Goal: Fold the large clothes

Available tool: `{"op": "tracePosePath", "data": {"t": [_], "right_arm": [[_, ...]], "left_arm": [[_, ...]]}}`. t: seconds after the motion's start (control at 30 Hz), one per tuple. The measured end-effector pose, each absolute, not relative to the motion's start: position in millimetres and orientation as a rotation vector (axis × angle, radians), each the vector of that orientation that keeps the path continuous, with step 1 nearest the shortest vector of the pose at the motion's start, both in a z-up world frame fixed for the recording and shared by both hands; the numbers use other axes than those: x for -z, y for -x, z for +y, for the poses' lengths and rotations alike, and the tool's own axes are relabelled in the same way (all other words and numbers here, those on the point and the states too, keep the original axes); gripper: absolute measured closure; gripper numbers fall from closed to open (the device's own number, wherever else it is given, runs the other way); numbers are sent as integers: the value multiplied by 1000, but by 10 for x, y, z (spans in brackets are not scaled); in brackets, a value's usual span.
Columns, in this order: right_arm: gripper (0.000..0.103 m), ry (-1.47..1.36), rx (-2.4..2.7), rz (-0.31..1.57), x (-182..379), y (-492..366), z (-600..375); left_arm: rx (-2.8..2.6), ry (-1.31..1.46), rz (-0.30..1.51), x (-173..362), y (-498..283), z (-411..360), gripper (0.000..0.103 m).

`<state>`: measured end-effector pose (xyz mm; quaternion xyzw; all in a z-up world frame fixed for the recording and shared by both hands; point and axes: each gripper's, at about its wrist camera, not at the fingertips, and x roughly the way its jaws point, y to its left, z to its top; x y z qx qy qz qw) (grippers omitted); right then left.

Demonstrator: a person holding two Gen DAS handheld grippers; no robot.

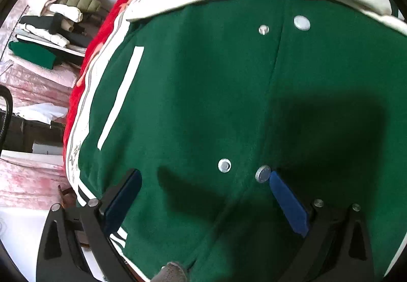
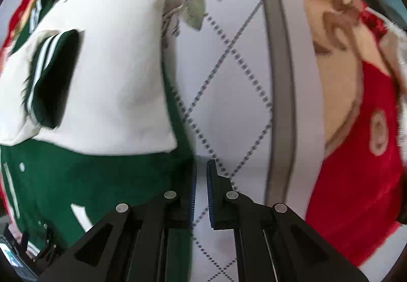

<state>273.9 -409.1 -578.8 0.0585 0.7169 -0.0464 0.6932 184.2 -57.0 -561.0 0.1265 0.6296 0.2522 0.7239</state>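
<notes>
Quilted white bedding (image 2: 229, 93) with a dotted diamond stitch and a grey border band carries the work, and a red patterned blanket (image 2: 356, 154) lies along its far side. I am working a green varsity jacket (image 1: 203, 103) with white sleeves and metal snaps (image 1: 301, 22), spread across the bed. Beyond the bed's left edge a pile of folded clothes (image 1: 58, 14) sits on pink-covered shelving.

My left hand-held gripper (image 1: 203, 193) hovers low over the jacket's snap placket, released wide, with a blue pad either side of the green cloth and nothing pinched. My right hand-held gripper (image 2: 201, 195) sits at the jacket's edge where green cloth meets the bedding. Its pads stand narrowly apart, and I cannot tell whether the green hem is caught between them, as the left pad is partly hidden behind the cloth.

I judge the fold is at an early stage: one white sleeve (image 2: 101, 65) appears laid over the body, its striped cuff (image 2: 51, 78) pointing across, while the body itself is not yet doubled. The next move calls for a firm pinch on the hem or side edge with both tools, then a level lift so the heavy cloth carries over without dragging the sleeve askew.
</notes>
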Motion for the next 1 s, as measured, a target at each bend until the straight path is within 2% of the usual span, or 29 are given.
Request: {"op": "tracePosePath", "data": {"t": [0.13,0.23,0.27,0.3,0.37,0.5,0.63,0.8,1.0], "right_arm": [[95,-198,28,1626,5639,-2753,-4225],[85,-333,-147,1528,5339,-2690,-4600],[67,-404,-227,1510,5284,-2664,-4659],[43,-470,-295,1503,5248,-2640,-4724],[20,-619,-446,1496,5217,-2570,-4795],[20,-735,-559,1608,5341,-2375,-4893],[20,-721,-567,1707,5397,-2174,-5036],[20,-706,-522,1791,5404,-1974,-5507],[20,-655,-446,1815,5612,-2058,-5833]], "left_arm": [[-554,-266,1372,5407,-1748,-576,0],[-566,-272,1338,5173,-1653,-610,0],[-570,-279,1325,5095,-1612,-664,0],[-570,-285,1314,5010,-1566,-714,0],[-564,-293,1293,4870,-1468,-845,0],[-513,-345,1296,4718,-1204,-1399,0],[-405,-408,1367,4829,-921,-2145,0],[-331,-539,1421,5145,-713,-2948,0],[-403,-906,1336,5820,-820,-3407,0]]}}
